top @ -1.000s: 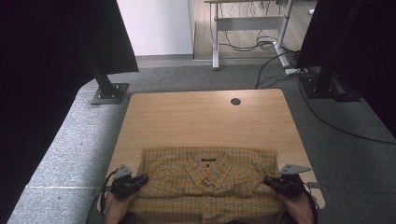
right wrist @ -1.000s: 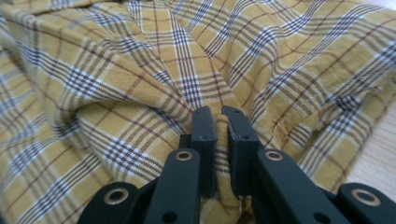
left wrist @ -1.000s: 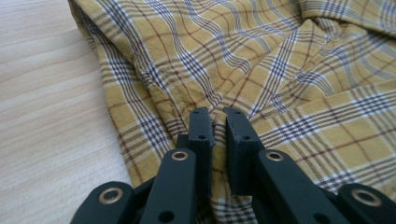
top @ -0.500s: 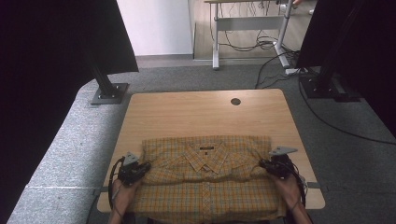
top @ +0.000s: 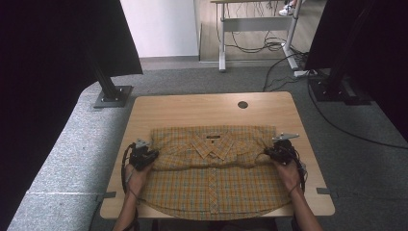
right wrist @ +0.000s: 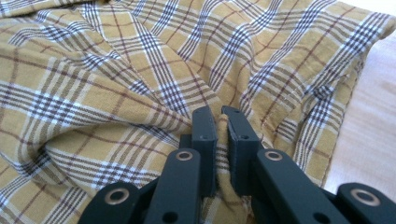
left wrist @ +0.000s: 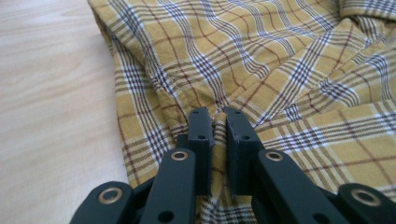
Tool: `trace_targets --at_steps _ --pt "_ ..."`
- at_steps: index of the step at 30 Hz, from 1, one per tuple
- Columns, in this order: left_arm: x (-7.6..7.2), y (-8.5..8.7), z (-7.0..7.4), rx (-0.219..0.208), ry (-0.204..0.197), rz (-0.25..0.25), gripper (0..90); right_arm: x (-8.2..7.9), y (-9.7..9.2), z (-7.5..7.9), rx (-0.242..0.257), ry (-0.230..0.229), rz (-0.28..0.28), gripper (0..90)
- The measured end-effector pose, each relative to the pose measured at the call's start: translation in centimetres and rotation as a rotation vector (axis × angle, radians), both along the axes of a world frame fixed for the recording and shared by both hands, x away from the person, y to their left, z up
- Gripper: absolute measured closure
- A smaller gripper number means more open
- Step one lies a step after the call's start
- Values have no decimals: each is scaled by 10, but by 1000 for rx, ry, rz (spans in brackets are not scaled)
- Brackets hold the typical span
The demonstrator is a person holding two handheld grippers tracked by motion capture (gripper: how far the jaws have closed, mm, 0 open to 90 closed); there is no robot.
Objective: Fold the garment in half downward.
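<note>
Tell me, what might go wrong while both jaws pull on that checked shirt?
The left gripper and right gripper each pinch just a thin fold of the shirt, so the cloth might slip free. Its hem hangs over the table edge nearest the person, so it could slide off.

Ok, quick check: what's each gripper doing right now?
Left gripper: closed, pinching a fold at the left side of the plaid shirt.
Right gripper: closed, pinching a fold at the shirt's right side.
</note>
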State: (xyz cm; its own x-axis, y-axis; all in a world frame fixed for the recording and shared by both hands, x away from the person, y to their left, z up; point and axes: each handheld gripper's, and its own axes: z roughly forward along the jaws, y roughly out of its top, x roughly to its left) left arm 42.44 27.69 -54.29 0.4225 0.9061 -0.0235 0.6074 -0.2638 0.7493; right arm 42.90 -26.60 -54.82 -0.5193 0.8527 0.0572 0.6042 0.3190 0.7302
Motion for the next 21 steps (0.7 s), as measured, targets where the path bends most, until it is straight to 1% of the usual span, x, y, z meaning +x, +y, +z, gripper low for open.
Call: trace_targets --at_steps 2,4,5,7,9,10,13,14,18,21 --pt "6 0 0 -14 8 10 820 6 0 0 8 7 -9 834" --pt "9 1 2 -32 24 12 820 10 -2 2 19 24 -15 833" --pt "9 3 3 -42 17 14 821 10 -2 3 18 23 -16 834" --pt "4 7 9 -78 -28 22 829 7 -4 10 18 -6 -25 834" --pt "-2 11 17 -126 -78 28 835 1 -7 20 37 -51 -30 837" --pt "-5 12 22 -140 -101 25 837 -3 -8 26 46 -72 -30 838" --pt "-15 13 40 -152 -164 2 840 -13 -11 45 54 -129 -22 841" --pt "-19 13 47 -150 -185 -5 841 -17 -11 51 50 -147 -17 841" --pt "-32 15 78 -165 -272 -23 843 -33 -11 74 21 -218 -7 843" --pt "-43 19 97 -184 -319 -37 846 -45 -11 91 14 -264 -1 844"
